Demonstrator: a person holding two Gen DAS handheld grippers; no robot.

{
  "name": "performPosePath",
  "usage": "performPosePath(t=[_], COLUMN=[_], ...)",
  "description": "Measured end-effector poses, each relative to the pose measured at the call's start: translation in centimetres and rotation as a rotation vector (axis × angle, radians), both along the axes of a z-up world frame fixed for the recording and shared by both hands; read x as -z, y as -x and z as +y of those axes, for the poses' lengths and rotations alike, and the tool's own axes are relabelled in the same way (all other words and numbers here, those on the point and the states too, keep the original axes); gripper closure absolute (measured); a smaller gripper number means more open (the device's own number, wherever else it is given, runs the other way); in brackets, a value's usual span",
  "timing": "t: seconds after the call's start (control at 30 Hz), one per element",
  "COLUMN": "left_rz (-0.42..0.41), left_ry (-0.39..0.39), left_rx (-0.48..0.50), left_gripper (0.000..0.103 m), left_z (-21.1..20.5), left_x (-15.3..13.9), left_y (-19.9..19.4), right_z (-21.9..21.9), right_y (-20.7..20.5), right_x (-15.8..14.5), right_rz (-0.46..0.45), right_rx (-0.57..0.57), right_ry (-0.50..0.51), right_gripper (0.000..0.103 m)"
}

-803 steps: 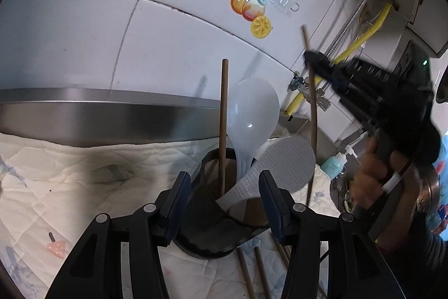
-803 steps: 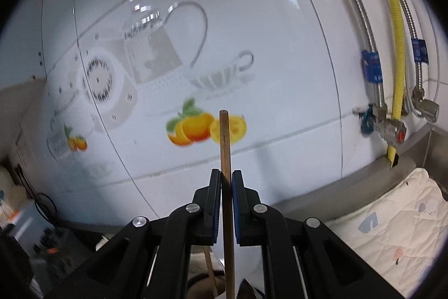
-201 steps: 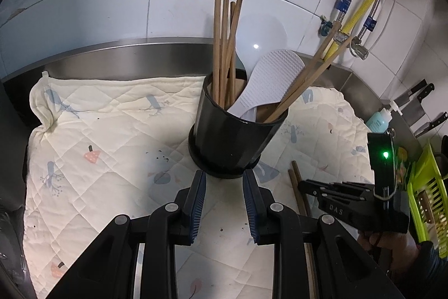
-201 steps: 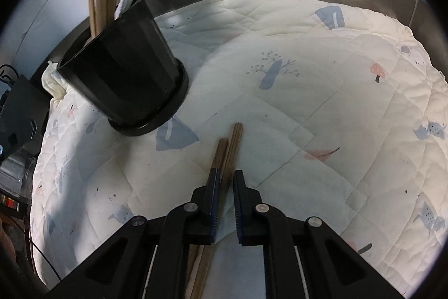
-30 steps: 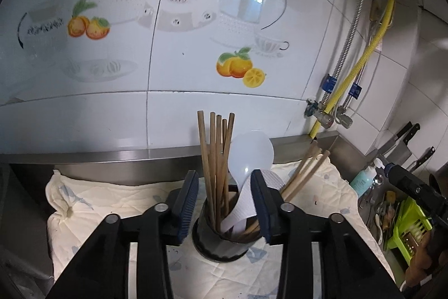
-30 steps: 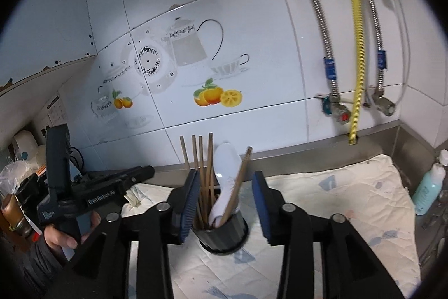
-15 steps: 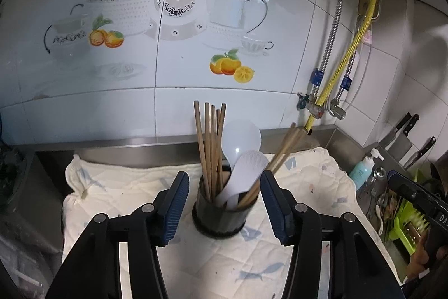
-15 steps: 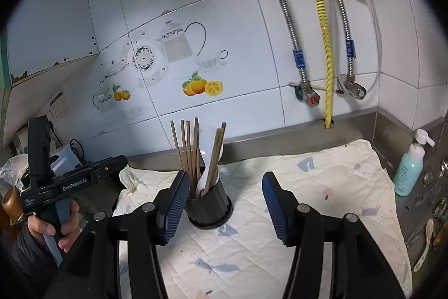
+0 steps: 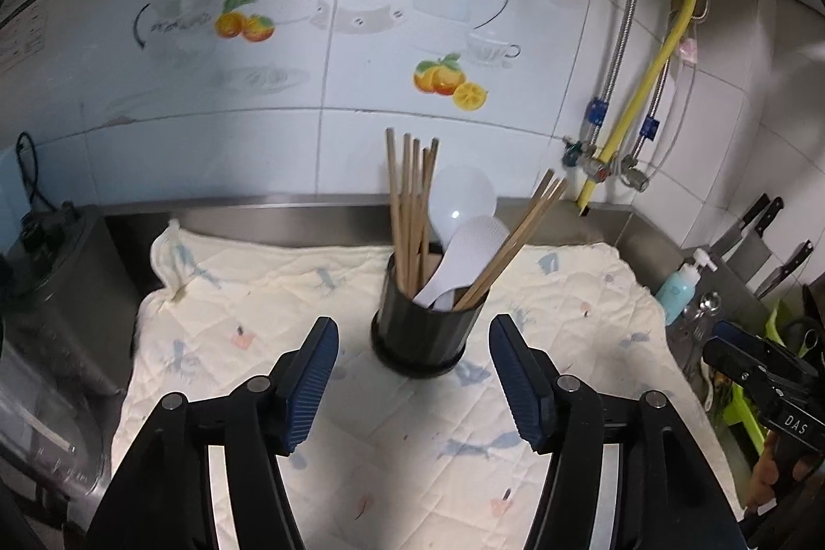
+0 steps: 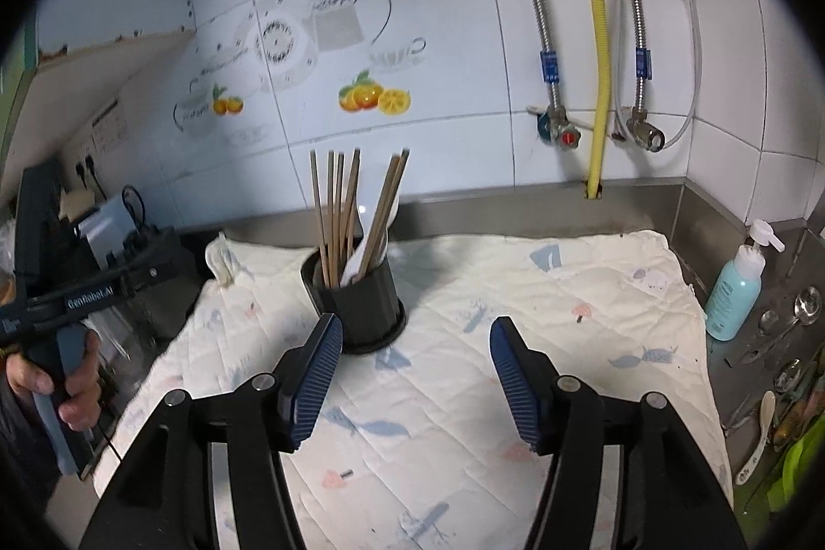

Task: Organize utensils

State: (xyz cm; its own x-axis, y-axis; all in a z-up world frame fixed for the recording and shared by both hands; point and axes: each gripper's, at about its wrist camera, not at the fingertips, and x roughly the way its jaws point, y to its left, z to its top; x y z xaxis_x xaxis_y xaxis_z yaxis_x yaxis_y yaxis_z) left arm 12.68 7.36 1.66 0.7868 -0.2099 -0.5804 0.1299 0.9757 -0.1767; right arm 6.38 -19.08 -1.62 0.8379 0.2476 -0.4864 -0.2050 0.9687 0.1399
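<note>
A black utensil holder (image 9: 420, 333) stands on the quilted white cloth (image 9: 247, 292). It holds several wooden chopsticks (image 9: 410, 210) and two white rice paddles (image 9: 464, 240). It also shows in the right wrist view (image 10: 358, 297), with the chopsticks (image 10: 337, 215) standing in it. My left gripper (image 9: 412, 375) is open and empty, held back from the holder and above the cloth. My right gripper (image 10: 415, 375) is open and empty, to the right of and behind the holder. No loose utensil shows on the cloth.
A blue soap bottle (image 10: 735, 292) and spoons (image 10: 794, 318) sit at the right counter edge. Knives (image 9: 763, 230) hang on the right wall. Pipes and a yellow hose (image 10: 598, 34) run down the tiled wall. A dark appliance (image 9: 46, 282) stands left of the cloth.
Both grippers have pulled further back and up from the holder and their jaws have opened wider. The holder looks smaller in both views.
</note>
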Motion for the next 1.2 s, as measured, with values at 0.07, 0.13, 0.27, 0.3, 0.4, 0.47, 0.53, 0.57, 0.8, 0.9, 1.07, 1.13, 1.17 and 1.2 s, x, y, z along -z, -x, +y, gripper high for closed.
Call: performPosePath(t=[0.07,0.13,0.27,0.3,0.4,0.47,0.53,0.57,0.8,0.9,1.07,1.13,1.17,1.2], left_rz=[0.014,0.025,0.044,0.05,0.057,0.059,0.065,0.067,0.08,0.08,0.075,0.07,0.068,0.067], left_ry=[0.005,0.002,-0.01,-0.012,-0.033,-0.045,-0.046,-0.045,-0.066,-0.083,-0.105,-0.106,-0.109,-0.112], left_rx=[-0.008,-0.023,-0.039,-0.038,-0.043,-0.044,-0.046,-0.048,-0.043,-0.055,-0.078,-0.082,-0.085,-0.087], left_gripper=[0.038,0.037,0.036,0.036,0.035,0.035,0.035,0.035,0.029,0.023,0.017,0.016,0.016,0.015], left_z=[0.3,0.6,0.9,0.9,0.6,0.4,0.3,0.2,-0.5,-0.8,-0.8,-0.7,-0.6,-0.6], left_x=[0.5,1.0,1.9,2.2,2.9,3.1,3.4,3.4,3.7,3.7,3.5,3.5,3.4,3.4], left_y=[0.5,1.0,1.6,1.7,2.0,2.2,2.3,2.3,2.5,2.8,3.5,3.8,4.0,4.2], right_z=[0.0,-0.1,-0.3,-0.3,-0.4,-0.5,-0.5,-0.5,0.1,0.7,1.4,1.7,1.8,1.8], right_y=[0.2,0.3,0.3,0.2,0.3,0.3,0.2,0.2,0.1,0.2,0.4,0.6,0.7,0.7], right_x=[0.4,0.9,1.7,2.0,2.5,2.6,2.6,2.6,2.7,2.6,2.6,2.5,2.5,2.5], right_rz=[0.013,0.026,0.055,0.064,0.077,0.08,0.084,0.083,0.084,0.077,0.076,0.075,0.074,0.073], right_rx=[-0.006,-0.007,-0.01,-0.011,-0.007,-0.003,-0.004,-0.001,-0.002,-0.002,-0.008,-0.007,-0.008,-0.008], right_ry=[0.007,0.018,0.021,0.023,0.033,0.031,0.021,0.02,0.037,0.06,0.086,0.098,0.104,0.107], right_gripper=[0.036,0.036,0.036,0.036,0.035,0.036,0.035,0.035,0.034,0.032,0.028,0.027,0.026,0.025])
